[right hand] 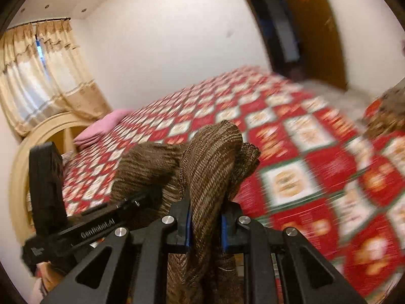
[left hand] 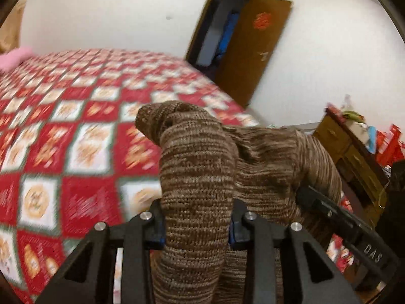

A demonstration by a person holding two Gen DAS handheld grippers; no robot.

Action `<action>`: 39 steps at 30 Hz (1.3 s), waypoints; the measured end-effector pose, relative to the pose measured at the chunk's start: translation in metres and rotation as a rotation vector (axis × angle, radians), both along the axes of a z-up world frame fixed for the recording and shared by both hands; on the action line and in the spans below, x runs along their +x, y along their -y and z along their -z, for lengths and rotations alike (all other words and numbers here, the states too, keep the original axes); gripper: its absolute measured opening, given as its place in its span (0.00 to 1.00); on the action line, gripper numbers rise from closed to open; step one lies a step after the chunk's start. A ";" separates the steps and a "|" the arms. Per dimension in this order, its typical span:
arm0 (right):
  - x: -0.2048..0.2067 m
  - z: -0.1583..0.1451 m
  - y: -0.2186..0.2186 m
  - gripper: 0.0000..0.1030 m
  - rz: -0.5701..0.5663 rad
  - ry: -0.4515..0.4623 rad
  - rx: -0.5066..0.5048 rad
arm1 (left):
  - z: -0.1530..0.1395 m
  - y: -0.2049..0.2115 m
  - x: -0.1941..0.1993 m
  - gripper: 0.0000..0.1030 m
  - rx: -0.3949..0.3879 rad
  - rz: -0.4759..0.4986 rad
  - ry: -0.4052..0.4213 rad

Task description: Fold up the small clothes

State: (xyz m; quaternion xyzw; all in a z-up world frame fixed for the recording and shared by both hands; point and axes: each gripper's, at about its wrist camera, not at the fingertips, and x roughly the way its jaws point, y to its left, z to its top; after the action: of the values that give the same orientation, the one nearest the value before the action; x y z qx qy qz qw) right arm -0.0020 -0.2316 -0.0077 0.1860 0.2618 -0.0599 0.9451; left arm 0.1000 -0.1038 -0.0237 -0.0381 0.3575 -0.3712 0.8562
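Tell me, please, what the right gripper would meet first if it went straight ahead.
Probably the red-and-white patterned bedspread, though depth is unclear; the right gripper is already shut on the brown striped knitted garment.

My bed (left hand: 76,116) wears a red, white and green checked quilt (right hand: 291,152), blurred in both views. A pink pillow (right hand: 101,126) lies at the bed's head end, against the cream arched headboard (right hand: 33,147). Beige curtains (right hand: 43,76) hang behind that headboard. Past the bed's far corner a brown wardrobe door (left hand: 255,50) stands open. Beside the bed's foot, a wooden dresser (left hand: 354,157) holds red clutter.
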 end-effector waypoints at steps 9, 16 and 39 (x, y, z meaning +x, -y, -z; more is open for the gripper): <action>-0.052 -0.032 0.087 0.17 0.225 -0.013 -0.148 | 0.001 0.123 -0.010 0.33 -0.015 0.183 -0.017; -0.050 -0.006 0.171 0.14 0.343 -0.130 -0.178 | 0.026 0.197 -0.007 0.33 0.055 0.202 -0.047; -0.100 0.038 0.263 0.54 0.467 -0.102 0.098 | 0.014 0.143 0.045 0.82 0.122 0.055 -0.124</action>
State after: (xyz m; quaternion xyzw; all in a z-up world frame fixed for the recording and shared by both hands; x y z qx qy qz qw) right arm -0.1024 -0.4947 -0.0459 0.2840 0.2615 -0.2734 0.8810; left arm 0.1448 -0.2469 -0.0376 0.0011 0.4326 -0.3688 0.8227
